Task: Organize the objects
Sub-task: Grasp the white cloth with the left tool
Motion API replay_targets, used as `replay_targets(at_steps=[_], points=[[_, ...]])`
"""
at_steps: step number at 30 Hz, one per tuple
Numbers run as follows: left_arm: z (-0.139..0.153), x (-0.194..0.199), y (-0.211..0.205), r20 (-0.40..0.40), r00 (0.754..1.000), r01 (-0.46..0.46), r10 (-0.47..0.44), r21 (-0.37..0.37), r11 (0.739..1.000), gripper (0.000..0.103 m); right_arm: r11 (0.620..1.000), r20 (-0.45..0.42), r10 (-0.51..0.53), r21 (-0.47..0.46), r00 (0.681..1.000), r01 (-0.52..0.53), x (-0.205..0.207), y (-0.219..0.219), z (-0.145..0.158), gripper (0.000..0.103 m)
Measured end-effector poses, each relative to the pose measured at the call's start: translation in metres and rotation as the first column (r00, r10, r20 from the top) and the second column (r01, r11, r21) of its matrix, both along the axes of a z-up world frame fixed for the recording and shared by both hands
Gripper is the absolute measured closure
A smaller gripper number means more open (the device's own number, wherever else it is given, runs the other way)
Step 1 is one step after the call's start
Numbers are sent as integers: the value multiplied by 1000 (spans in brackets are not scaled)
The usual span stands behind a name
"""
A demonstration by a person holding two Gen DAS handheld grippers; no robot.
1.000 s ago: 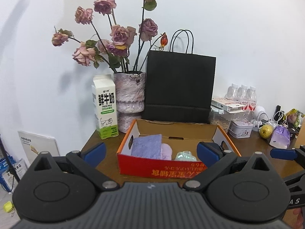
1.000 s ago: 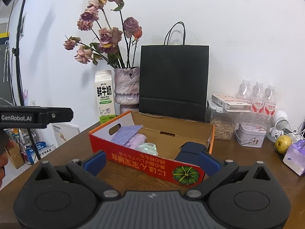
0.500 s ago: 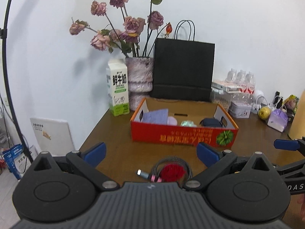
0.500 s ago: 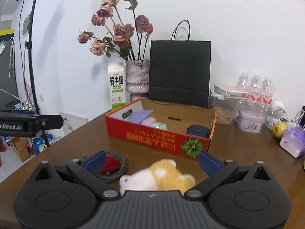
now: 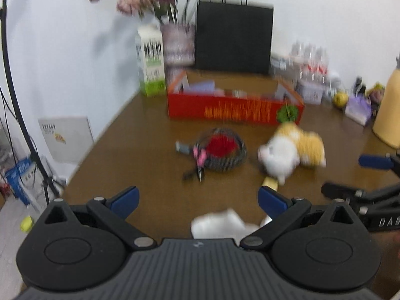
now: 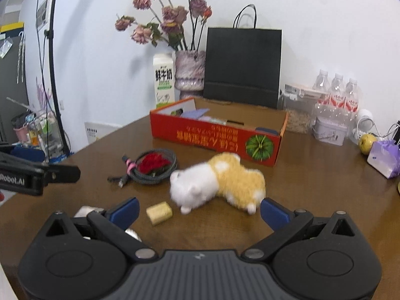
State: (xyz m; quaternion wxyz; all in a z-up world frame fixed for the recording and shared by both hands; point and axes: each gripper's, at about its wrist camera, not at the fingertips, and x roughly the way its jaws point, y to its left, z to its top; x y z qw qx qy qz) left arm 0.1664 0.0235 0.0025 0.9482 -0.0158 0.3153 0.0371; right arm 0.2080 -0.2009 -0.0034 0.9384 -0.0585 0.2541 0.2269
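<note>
A red cardboard box (image 6: 215, 137) (image 5: 235, 108) stands on the brown table and holds purple cloth and other items. In front of it lie a white and yellow plush toy (image 6: 217, 182) (image 5: 291, 151), a coiled cable with a red flower inside (image 6: 153, 166) (image 5: 220, 150), and a small yellow block (image 6: 159, 212). A white crumpled object (image 5: 222, 225) lies close before my left gripper (image 5: 197, 198), which is open and empty. My right gripper (image 6: 200, 208) is open and empty, just short of the plush toy and the block.
At the back stand a milk carton (image 6: 163, 81), a vase of dried roses (image 6: 190, 72), a black paper bag (image 6: 242, 65), water bottles (image 6: 337, 95), a tin (image 6: 328, 131), an apple (image 6: 367, 143) and a purple pack (image 6: 385, 157). A yellow container (image 5: 390, 110) is at the right.
Both grippers have pulled back from the box towards the table's near edge. The cable, plush toy, yellow block and white object have come into view. Both stay open.
</note>
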Motion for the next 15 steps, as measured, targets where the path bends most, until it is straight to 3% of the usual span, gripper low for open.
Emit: replay_targets(at_steps=[7, 15], points=[[-37, -7, -12, -154, 985, 64, -73, -61, 996, 0, 1000, -35, -19, -16, 999, 18, -7, -11, -16, 0], [-57, -5, -22, -184, 981, 62, -68, -36, 997, 0, 999, -62, -27, -31, 998, 25, -13, -19, -29, 0]])
